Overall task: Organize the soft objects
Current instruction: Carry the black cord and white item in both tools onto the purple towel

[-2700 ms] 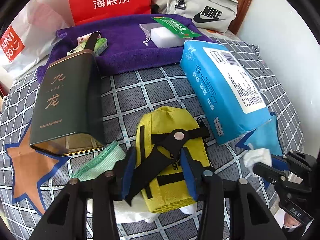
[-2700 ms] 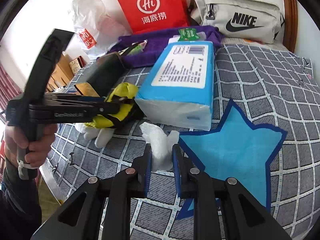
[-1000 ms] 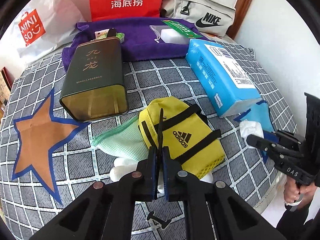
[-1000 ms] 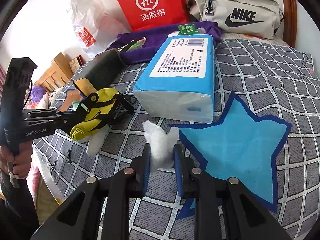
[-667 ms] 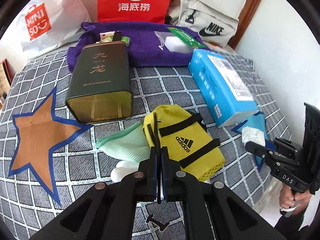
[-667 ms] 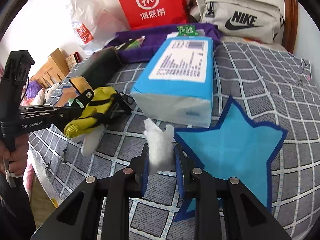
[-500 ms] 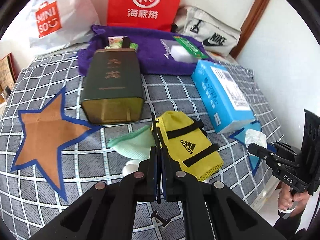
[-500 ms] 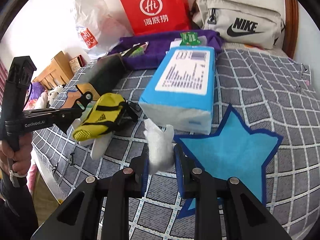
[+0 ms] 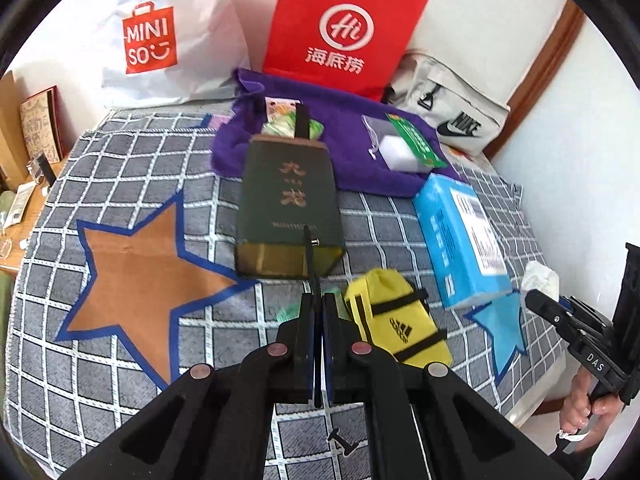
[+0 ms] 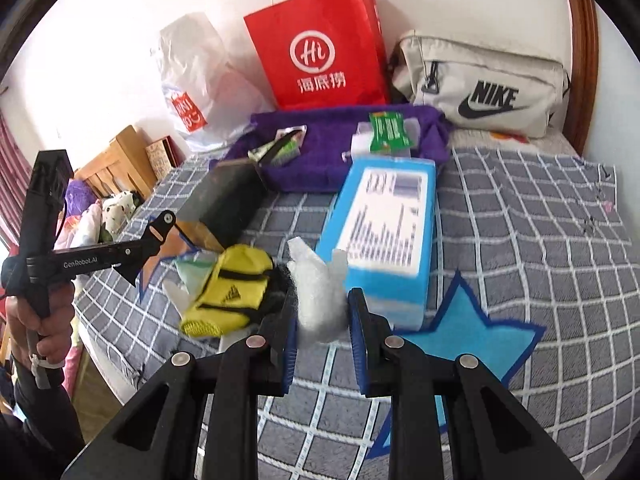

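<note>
White wad of tissue-like fluff (image 10: 320,300) pinched between right gripper (image 10: 322,340) pads, jaws only part-way closed around it, wad bulging above the tips; carried clear of the grey checked bedspread (image 10: 540,248), just in front of the blue tissue pack (image 10: 384,224) and over the edge of the blue star patch (image 10: 472,336). Left gripper (image 9: 319,344) clamped fully, thin black strap (image 9: 310,256) running up from between its pads. Strap seemingly from the yellow adidas pouch (image 9: 394,320), tho the link can't be traced; pouch near the bed, w/ pale green mesh cloth (image 10: 196,268) and something white poking out beneath. Can't tell if fully off the cover.

Step in hand, prob: both soft items picked up, mid-carry toward a gathering spot. Likely target the purple towel (image 9: 348,136) at the back, already w/ a sponge pack (image 9: 404,148) and small packets on it, but no certainty. Dark green tin (image 9: 288,208) lying on its side in between.

Next move needs: firm grip on both, route over or round tin and tissue pack, pouch free to swing on strap so slow travel, then lowering before opening jaws
</note>
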`<state>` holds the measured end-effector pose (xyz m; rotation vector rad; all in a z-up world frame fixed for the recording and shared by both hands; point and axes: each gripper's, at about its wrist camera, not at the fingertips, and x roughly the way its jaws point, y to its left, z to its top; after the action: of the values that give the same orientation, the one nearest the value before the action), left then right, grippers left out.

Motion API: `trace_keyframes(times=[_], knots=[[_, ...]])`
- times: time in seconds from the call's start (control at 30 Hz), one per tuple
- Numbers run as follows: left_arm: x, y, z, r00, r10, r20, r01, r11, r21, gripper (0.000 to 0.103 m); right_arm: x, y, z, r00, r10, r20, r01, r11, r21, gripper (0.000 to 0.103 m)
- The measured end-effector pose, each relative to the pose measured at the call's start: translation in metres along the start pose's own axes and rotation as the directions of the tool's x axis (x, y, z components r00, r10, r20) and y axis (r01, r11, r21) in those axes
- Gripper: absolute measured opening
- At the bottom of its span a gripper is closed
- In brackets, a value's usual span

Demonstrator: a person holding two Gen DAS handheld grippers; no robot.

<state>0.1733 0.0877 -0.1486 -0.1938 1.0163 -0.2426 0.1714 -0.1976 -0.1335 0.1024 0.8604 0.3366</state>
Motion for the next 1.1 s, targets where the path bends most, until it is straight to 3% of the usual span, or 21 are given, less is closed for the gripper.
trace_keyframes(times=[0.53,1.1], knots=[[0.0,-0.004,0.061,1.0,0.006,0.024,-0.006,1.0,0.004,0.004,0.006,0.004,0.079,0.997,0.002,0.077,0.001,0.999,-0.034,0.023],[0.031,-0.004,0.135,0.999,0.037,0.029,-0.037,0.999,0.0,0.004,0.058,-0.014,0.146,0.996,0.005,0.091,-0.002,0.999,-0.036,0.023]])
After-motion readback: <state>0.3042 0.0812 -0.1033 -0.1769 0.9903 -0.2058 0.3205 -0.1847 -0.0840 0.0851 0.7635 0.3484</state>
